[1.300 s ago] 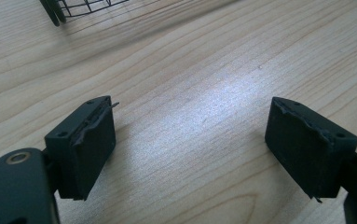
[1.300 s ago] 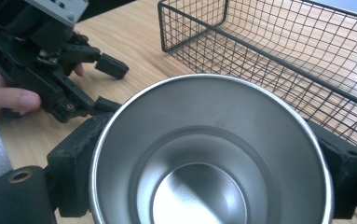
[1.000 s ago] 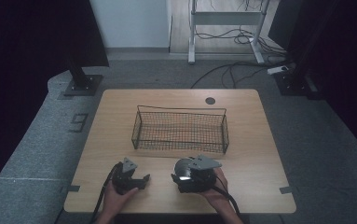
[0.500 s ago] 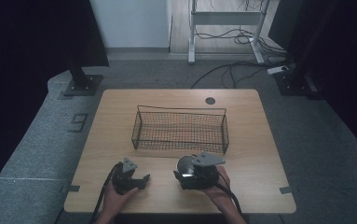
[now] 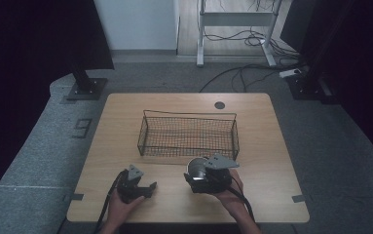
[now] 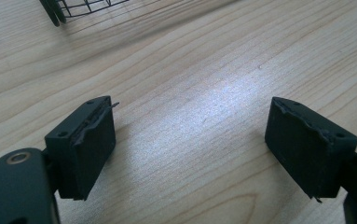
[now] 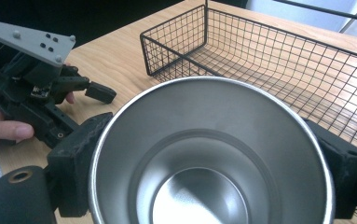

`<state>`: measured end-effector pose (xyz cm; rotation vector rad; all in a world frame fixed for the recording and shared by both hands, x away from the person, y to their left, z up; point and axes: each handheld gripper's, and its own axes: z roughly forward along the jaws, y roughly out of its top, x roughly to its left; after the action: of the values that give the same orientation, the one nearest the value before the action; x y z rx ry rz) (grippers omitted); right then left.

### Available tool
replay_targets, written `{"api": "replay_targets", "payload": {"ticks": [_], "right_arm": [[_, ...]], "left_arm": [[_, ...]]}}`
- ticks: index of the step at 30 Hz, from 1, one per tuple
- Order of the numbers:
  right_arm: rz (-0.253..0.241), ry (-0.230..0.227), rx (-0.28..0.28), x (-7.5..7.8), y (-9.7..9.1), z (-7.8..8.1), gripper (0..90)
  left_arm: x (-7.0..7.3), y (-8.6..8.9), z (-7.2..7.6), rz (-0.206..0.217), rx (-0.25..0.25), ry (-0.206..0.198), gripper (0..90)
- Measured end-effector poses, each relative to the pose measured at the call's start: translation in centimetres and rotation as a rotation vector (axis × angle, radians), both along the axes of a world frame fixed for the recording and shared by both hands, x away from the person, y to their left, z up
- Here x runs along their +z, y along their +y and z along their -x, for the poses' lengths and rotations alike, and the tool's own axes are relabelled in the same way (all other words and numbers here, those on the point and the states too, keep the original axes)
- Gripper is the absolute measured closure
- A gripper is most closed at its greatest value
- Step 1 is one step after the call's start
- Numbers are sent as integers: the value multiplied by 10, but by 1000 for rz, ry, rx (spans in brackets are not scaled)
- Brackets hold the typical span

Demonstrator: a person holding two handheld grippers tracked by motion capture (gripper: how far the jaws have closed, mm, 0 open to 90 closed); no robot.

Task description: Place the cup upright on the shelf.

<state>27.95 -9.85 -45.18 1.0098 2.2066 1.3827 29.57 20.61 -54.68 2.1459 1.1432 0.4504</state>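
Both jaws of the right gripper (image 7: 209, 154) clasp a steel cup (image 7: 209, 158), its base cut off; left gripper (image 6: 190, 144) gapes.

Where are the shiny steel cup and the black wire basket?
shiny steel cup (image 7: 204, 154), right gripper view, on its inner wall.
black wire basket (image 5: 188, 114), high view, on its far rim.

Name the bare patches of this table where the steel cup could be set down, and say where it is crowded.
Free: inside the wire basket, the table right of it, and the strip behind it by the dark round spot. Crowded: the near edge, where the left gripper and the right gripper, closed on the steel cup, sit.
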Motion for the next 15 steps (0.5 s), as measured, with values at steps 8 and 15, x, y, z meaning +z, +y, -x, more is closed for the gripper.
{"api": "replay_targets", "payload": {"ticks": [8,15], "right_arm": [[-7,-3,-11,5,-1,-7,134],[-12,-6,-27,10,-2,-13,134]], "left_arm": [[0,0,0,0,0,0,162],[0,0,0,0,1,0,162]]}}
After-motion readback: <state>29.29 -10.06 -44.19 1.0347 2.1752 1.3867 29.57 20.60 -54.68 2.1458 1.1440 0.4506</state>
